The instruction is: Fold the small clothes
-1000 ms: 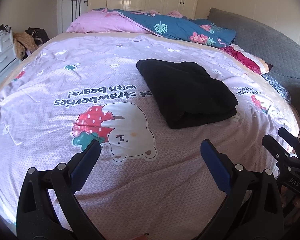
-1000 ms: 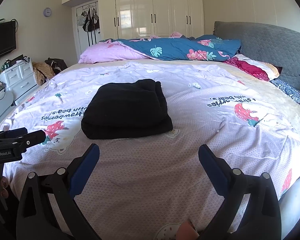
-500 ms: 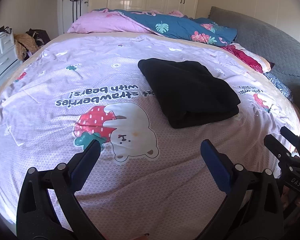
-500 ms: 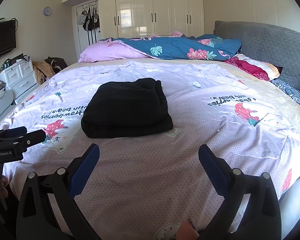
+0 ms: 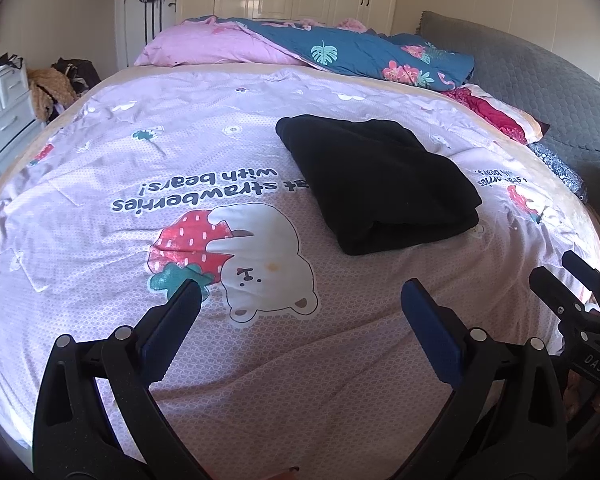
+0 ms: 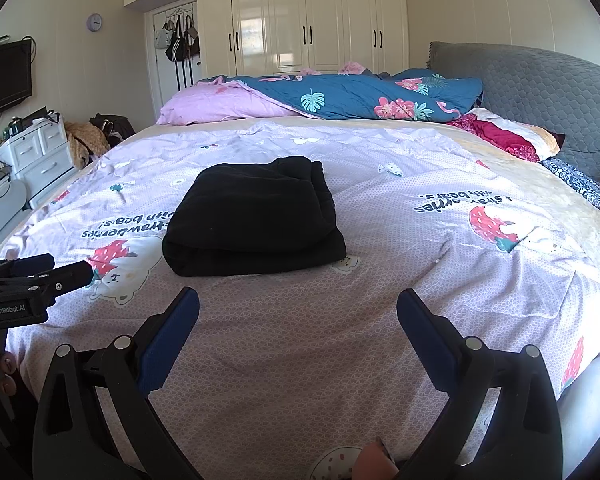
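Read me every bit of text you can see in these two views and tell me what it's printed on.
"GenRobot.AI": left gripper body, right wrist view.
"DAS": right gripper body, left wrist view.
"strawberries with bears!": upside down on the bedspread; the first word is cut off by the folded black garment.
Wall clock numerals: too small.

Bedroom, daylit; sunlight falls across the bed [image 6: 380,340] and reflects off the glossy cream wardrobe [image 6: 308,20] at 12 o'clock. Walls cream. A round wall clock [image 6: 94,22] hangs at 10 o'clock, beside a door rack of bags [image 6: 180,40]. Wall-mounted television [image 6: 4,76] at 9 o'clock, above a white drawer unit [image 6: 40,156] with clutter on top. A heap of brown and black items [image 6: 96,136] lies between drawers and bed. Grey quilted headboard [image 6: 540,92] at 2 o'clock. Blue floral duvet [image 6: 352,96] and pink pillow [image 6: 220,106] are piled along the far edge. The lilac bedspread [image 5: 260,380] carries bear-and-strawberry print.
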Demonstrator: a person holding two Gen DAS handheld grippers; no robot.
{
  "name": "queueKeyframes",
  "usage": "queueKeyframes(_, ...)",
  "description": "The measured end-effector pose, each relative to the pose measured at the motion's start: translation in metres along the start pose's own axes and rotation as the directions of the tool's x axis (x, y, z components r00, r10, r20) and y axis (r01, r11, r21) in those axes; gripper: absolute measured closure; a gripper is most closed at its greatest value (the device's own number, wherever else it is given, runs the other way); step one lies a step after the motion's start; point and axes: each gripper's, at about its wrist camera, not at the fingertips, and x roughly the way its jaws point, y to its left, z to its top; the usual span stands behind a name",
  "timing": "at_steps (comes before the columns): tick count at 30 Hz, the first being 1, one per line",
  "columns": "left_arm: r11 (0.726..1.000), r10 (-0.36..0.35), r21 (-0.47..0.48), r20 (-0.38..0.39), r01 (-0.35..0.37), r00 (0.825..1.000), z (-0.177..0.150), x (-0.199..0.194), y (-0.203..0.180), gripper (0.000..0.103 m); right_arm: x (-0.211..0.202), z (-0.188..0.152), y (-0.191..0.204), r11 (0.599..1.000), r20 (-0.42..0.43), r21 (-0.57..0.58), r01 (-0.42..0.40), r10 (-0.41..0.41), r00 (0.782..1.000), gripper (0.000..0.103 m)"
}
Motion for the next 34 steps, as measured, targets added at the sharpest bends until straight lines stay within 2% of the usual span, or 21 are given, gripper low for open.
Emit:
queueKeyframes(15,1.0,0.029,0.007,-0.006,-0.029,1.0,0.0,0.001,-0.002,0.009,0.001,-0.001,0.0,1.0,-0.002,0.002,0.0,0.0,1.0,0.004)
queueKeyframes(21,0.999,0.031,-0.007,-0.034,-0.031,0.999,-0.001,0.006,0.0,0.009,-0.002,-0.002,-0.014,0.998,0.001,0.054,0.016,-0.016,1.0,0.004)
queueKeyframes(24,0.999,0.021,-0.024,-0.041,-0.022,0.999,0.001,0.005,0.005,0.009,-0.008,0.001,-0.041,0.988,0.01,0.141,0.07,-0.072,0.997,0.004)
queueKeyframes(26,0.998,0.024,-0.061,-0.049,-0.027,0.999,0.007,0.004,0.021,0.009,-0.016,0.001,-0.076,0.965,0.005,0.21,0.155,-0.16,0.987,0.004)
queueKeyframes(28,0.991,0.054,-0.116,-0.07,-0.062,0.996,0.019,0.004,0.052,0.009,-0.025,-0.002,-0.115,0.929,-0.004,0.258,0.266,-0.274,0.962,0.004)
queueKeyframes(29,0.984,0.078,-0.154,-0.072,-0.088,0.994,0.026,0.003,0.075,0.009,-0.033,-0.007,-0.148,0.887,-0.029,0.299,0.353,-0.361,0.932,0.004)
queueKeyframes(31,0.948,0.208,-0.229,-0.081,-0.221,0.975,0.038,0.001,0.134,0.009,-0.046,-0.023,-0.207,0.792,-0.093,0.364,0.489,-0.492,0.866,0.004)
queueKeyframes(32,0.924,0.275,-0.25,-0.094,-0.29,0.957,0.042,0.002,0.162,0.009,-0.055,-0.038,-0.248,0.705,-0.164,0.401,0.585,-0.572,0.803,0.004)
queueKeyframes(33,0.895,0.341,-0.265,-0.112,-0.358,0.934,0.045,0.005,0.191,0.009,-0.062,-0.052,-0.279,0.638,-0.225,0.423,0.644,-0.614,0.756,0.004)
queueKeyframes(34,0.842,0.437,-0.282,-0.142,-0.459,0.888,0.047,0.01,0.228,0.009,-0.07,-0.072,-0.319,0.557,-0.306,0.447,0.7,-0.641,0.704,0.004)
